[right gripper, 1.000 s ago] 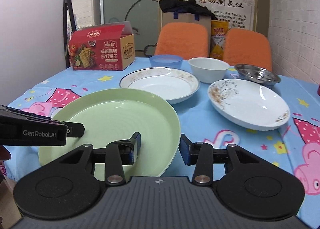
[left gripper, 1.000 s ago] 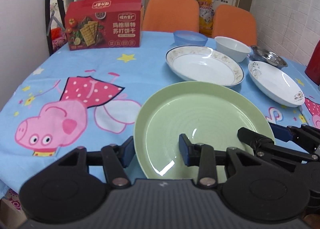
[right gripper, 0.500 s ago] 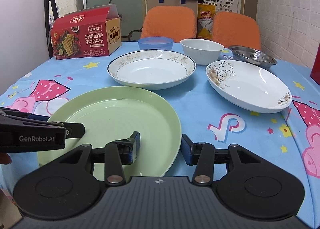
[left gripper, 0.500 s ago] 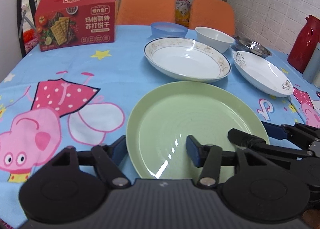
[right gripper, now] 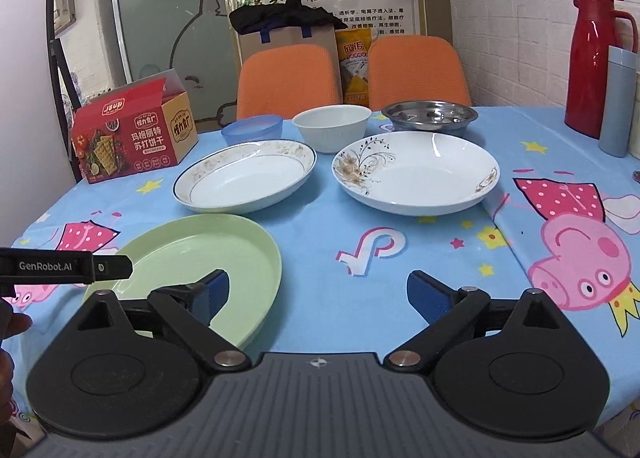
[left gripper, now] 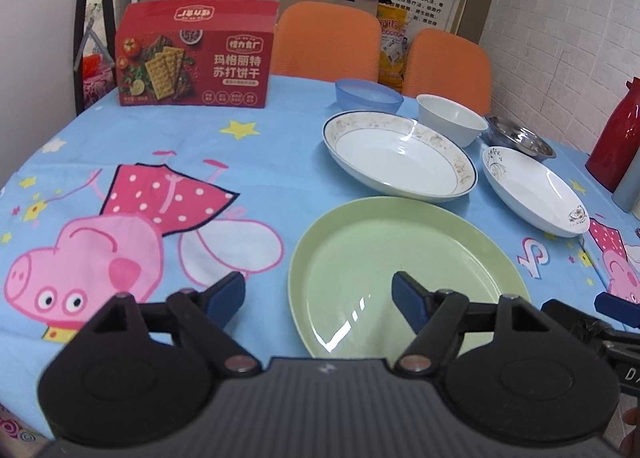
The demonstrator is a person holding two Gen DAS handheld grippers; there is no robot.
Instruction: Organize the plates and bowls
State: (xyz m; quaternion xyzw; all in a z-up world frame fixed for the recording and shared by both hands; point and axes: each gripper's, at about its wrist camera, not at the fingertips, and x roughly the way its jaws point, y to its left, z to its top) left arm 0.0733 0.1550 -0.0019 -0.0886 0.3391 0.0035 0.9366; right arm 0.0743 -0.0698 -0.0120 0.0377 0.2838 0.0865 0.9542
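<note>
The left gripper [left gripper: 318, 296] had its fingers wide apart and held nothing; the green plate [left gripper: 404, 274] lay on the tablecloth [left gripper: 260, 162] in the lower centre of the frame. The right gripper [right gripper: 314, 296] was also spread apart and empty; the green plate [right gripper: 188, 258] sat at its lower left; the gold-rimmed plate [right gripper: 246, 178] and flowered plate [right gripper: 416, 174] stood side by side in the middle, near but apart; three bowls behind them.

The green plate's [left gripper: 404, 258] near rim is being hidden by the left claw's [left gripper: 318, 296] body; the red flask [left gripper: 614, 146] is being cut off at the picture's edge.
</note>
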